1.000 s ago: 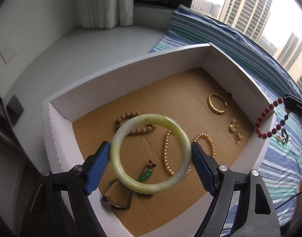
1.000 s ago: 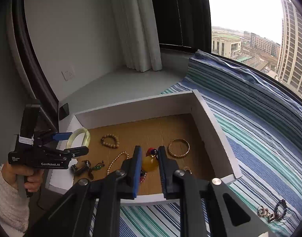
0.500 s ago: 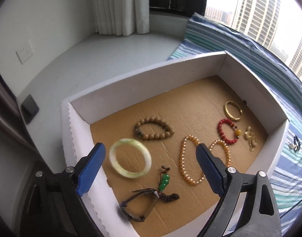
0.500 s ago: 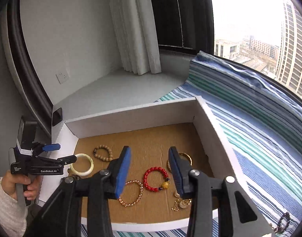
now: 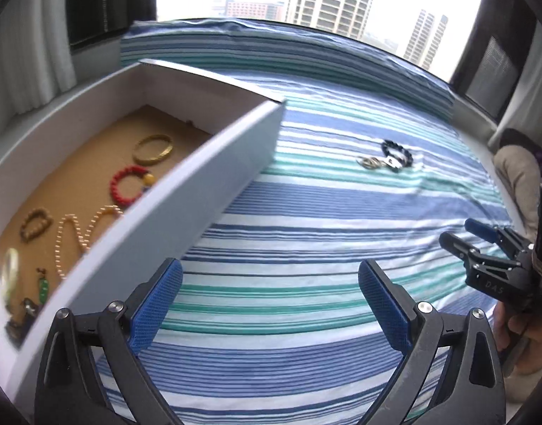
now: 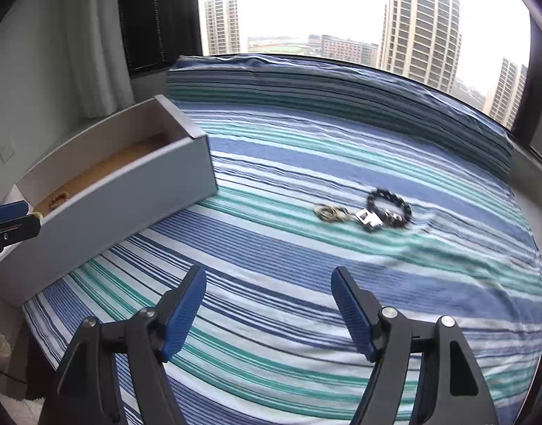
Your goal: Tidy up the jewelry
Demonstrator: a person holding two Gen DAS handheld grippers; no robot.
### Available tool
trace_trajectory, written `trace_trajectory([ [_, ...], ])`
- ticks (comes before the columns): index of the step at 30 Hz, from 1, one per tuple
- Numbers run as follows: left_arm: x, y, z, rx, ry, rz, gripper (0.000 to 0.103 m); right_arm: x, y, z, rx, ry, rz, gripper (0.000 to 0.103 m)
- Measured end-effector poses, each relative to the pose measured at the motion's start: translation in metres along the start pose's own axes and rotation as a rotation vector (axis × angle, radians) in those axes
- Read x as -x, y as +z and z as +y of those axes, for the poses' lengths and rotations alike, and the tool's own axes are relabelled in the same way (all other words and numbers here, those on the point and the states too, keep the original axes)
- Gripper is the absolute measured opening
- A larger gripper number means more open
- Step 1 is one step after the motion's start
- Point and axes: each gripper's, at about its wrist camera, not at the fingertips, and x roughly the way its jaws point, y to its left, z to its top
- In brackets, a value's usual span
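**Both grippers empty, facing the last jewelry on the bed**

I have the left gripper (image 5: 270,299) and the right gripper (image 6: 267,310) over the striped bed cover (image 6: 306,163). Both sets of fingers have just been opening and now stand wide, with nothing between them.

From the right wrist view, the remaining pieces lie at about one o'clock, well apart from the fingers: a black bead bracelet (image 6: 389,205), a small silver charm (image 6: 368,220) touching it, and a tangle of gold rings (image 6: 329,212) just beside that.

I judge them light, loose and slippery. The bracelet is probably floppy, so I would pinch across its beaded band. The thin rings may slide on the fabric.

The white box (image 5: 186,191) sits at ten o'clock, with other bracelets inside.
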Motion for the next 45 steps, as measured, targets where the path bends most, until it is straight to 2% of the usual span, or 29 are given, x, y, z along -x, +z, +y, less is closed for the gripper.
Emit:
trace_trajectory([
  [4, -0.047, -0.015, -0.054, -0.098, -0.037, 0.057, 0.099, -0.014, -0.046, -0.051, -0.088, -0.133, 0.058, 0.075],
  [7, -0.07, -0.019, -0.079, -0.141, -0.041, 0.074, 0.099, -0.021, -0.066, -0.073, -0.128, -0.168, 0.069, 0.075],
  [10, -0.084, -0.021, -0.09, -0.143, -0.033, 0.097, 0.099, -0.027, -0.074, -0.081, -0.144, -0.178, 0.065, 0.075],
  [16, -0.083, -0.023, -0.091, -0.134, -0.013, 0.1, 0.099, -0.026, -0.071, -0.078, -0.156, -0.163, 0.052, 0.075],
  [30, -0.086, -0.029, -0.085, -0.118, 0.003, 0.119, 0.099, -0.012, -0.061, -0.073, -0.126, -0.236, 0.058, 0.074],
  [37, -0.093, -0.028, -0.085, -0.135, 0.008, 0.133, 0.099, -0.01, -0.061, -0.07, -0.127, -0.226, 0.066, 0.075],
  [41, -0.102, -0.012, -0.093, -0.197, -0.03, 0.162, 0.099, -0.012, -0.064, -0.071, -0.134, -0.194, 0.079, 0.075],
  [45, -0.113, 0.036, -0.106, -0.269, -0.098, 0.143, 0.099, -0.012, -0.069, -0.077, -0.157, -0.169, 0.093, 0.075],
])
